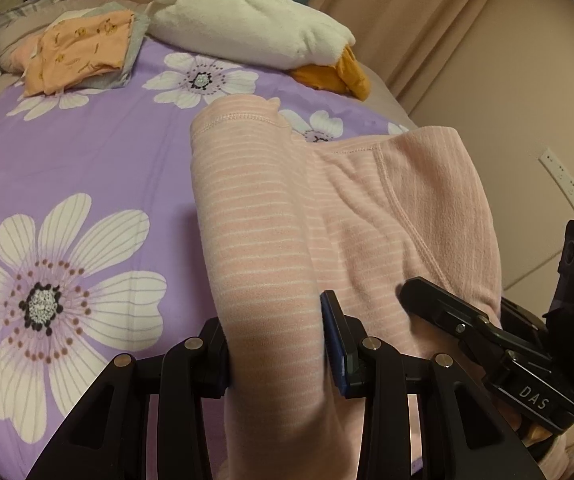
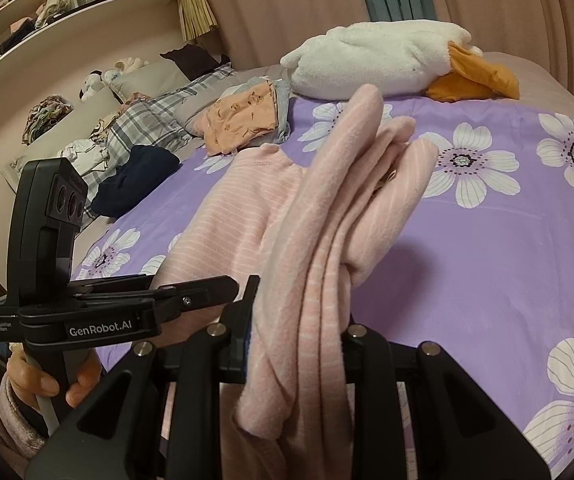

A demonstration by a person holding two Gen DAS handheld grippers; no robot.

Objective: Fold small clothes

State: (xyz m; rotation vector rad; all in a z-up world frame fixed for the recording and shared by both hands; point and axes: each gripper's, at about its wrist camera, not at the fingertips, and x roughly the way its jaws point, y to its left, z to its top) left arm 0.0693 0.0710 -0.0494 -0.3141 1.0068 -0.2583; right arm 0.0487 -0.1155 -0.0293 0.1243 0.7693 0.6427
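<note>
The left gripper [image 1: 277,344] is clamping one bunched edge of the pink striped garment [image 1: 255,216] – cloth draping onto the purple floral bedspread [image 1: 87,152]. Further right, the right gripper [image 2: 297,344] is pinching several folded layers of it – lifting them above the bed.

A small pink garment with thin white stripes [image 1: 271,216] hangs bunched in soft, fleecy folds above a purple bedspread printed with white flowers [image 1: 87,168], its far hem, edged with a stitched band, resting on the bedspread. From the right wrist view the same pink garment [image 2: 327,216] rises in several stacked vertical folds, its rounded ends tipped toward the head of the bed. Farther back, beside a white plush pillow, a folded orange garment with a small print [image 1: 83,46] lies flat atop a short stack of folded clothes.
</note>
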